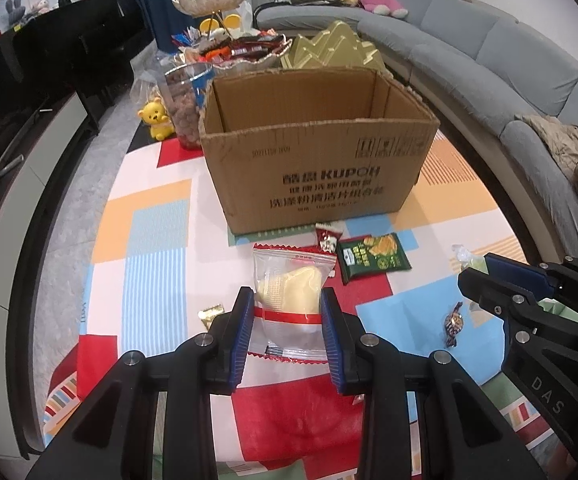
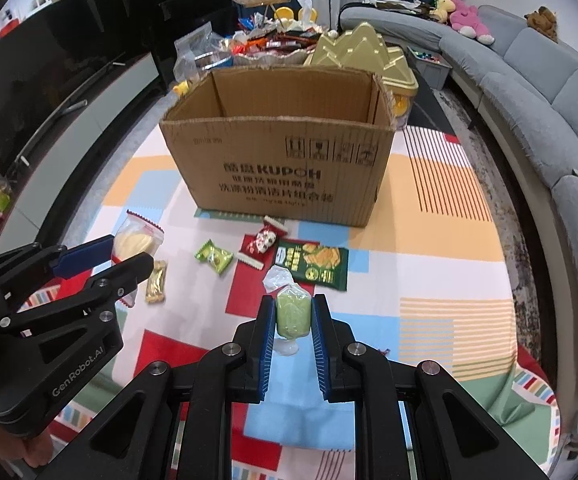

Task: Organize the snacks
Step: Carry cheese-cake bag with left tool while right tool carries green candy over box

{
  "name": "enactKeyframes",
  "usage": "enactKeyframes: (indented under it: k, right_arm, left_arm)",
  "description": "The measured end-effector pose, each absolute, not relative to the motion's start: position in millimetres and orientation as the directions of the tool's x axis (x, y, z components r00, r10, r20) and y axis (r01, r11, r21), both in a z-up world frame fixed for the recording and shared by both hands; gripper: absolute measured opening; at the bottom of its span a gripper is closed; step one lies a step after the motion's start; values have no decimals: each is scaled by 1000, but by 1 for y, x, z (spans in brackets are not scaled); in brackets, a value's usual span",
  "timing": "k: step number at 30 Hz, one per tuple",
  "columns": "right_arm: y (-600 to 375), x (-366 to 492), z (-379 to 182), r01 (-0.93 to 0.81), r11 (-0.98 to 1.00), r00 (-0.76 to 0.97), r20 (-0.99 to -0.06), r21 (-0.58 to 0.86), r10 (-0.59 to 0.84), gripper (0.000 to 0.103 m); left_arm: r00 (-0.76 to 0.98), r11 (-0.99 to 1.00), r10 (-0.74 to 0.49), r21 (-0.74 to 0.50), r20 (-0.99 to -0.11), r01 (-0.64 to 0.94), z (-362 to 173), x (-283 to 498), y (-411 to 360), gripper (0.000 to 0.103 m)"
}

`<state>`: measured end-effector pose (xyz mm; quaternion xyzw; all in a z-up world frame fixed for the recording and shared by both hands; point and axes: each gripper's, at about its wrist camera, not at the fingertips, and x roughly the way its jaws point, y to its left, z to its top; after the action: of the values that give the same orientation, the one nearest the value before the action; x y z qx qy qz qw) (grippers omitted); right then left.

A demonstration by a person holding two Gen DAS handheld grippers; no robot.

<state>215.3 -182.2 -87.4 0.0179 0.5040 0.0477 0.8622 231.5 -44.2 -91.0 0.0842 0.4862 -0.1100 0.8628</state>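
Left gripper (image 1: 287,312) pinching a clear-wrapped yellow pastry (image 1: 289,294); right gripper (image 2: 292,316) clamped on a green wrapped candy (image 2: 292,314). Beyond, loose snack packets on patterned tablecloth (image 2: 429,216), then open cardboard box (image 2: 285,164).

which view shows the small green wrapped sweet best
The right wrist view: the green sweet sits centred and close, clamped between the right gripper pads. The left wrist view shows only that gripper from the side, with clear wrapper poking past it; the sweet itself is hidden.
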Motion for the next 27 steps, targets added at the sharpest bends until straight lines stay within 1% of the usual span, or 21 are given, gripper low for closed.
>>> enactKeyframes:
  k: [27]
  right_arm:
    - [-187,255,-24,-65,995,614,-783,78,101,20]
  left_arm:
    - [591,972,-124,22,-797,233,-36,275,-46,33]
